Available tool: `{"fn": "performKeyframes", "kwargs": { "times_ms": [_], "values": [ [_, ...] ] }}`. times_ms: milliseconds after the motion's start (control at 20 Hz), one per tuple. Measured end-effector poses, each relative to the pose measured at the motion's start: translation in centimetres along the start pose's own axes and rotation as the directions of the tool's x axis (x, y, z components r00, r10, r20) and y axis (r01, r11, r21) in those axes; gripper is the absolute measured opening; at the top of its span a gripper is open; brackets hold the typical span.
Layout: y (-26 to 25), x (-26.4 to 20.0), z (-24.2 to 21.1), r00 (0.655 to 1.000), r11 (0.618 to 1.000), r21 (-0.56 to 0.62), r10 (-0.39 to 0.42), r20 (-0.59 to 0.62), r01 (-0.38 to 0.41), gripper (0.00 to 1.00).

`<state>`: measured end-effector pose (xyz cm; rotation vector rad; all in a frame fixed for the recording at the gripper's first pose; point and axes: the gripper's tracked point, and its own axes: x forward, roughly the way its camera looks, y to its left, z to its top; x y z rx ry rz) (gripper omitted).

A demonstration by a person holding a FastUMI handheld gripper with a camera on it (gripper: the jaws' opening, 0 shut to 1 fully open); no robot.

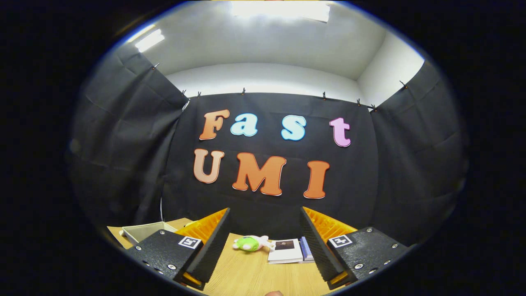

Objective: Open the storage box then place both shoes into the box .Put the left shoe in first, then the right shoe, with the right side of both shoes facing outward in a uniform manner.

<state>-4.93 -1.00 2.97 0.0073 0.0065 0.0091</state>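
Storage box (pixel 144 231), pale and shallow, sits on the bench (pixel 254 275) beyond your left finger, at the far corner. Your gripper (pixel 264 246) is spread wide, holding nothing, aimed high at the booth wall. A green plush toy (pixel 250 243) and some books (pixel 289 250) lie ahead between the fingers. Risk: with this tilt you see little of the bench, so you could swing toward the box and clip the toy, or miss the lid edge.

Recording booth: black cloth walls (pixel 123 156) clipped up round wooden table (pixel 254 275).
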Motion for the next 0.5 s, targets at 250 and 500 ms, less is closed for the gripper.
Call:
{"fn": "performKeyframes", "kwargs": {
  "times_ms": [250, 500],
  "values": [
    [-1.4, -0.3, -0.3, 1.000, 0.999, 0.035, -0.004, 0.014, 0.004, 0.97],
    [-1.4, 0.2, -1.1, 1.000, 0.999, 0.044, -0.009, 0.007, 0.009, 0.98]
  ]
}}
